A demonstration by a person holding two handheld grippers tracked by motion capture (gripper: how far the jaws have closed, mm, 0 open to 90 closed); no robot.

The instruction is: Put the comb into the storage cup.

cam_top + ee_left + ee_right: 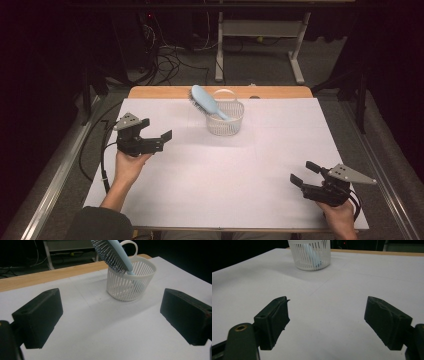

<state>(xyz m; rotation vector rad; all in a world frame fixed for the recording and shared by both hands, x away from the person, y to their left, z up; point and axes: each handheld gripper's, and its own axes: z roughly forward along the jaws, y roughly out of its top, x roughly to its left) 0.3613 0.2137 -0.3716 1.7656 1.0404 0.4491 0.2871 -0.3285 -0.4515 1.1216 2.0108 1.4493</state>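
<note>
Right gripper (pixel 303 172): nearest the camera in the high view, held low over the near right part of the counter (pixel 240 185); its fingers (pixel 274 317) stand wide apart with nothing between them, well away from the basket.
Left gripper (pixel 157 131): over the left side of the counter, turned toward the basket; its fingers (pixel 41 315) are spread and empty too, the basket near but not touched.
Hairbrush (pixel 206 102): pale blue, standing tilted in the basket, handle end down inside, bristled head sticking out over the rim toward the far left.
Basket (pixel 226 122): small white slotted tub with a loop handle, upright on the far middle of the white sheet.
Done, as it looks: the brush is already lodged in the basket and both grippers have let go.
Left to do: little, I judge; perhaps only drawing the hands back, unless the leaning brush needs settling deeper.
</note>
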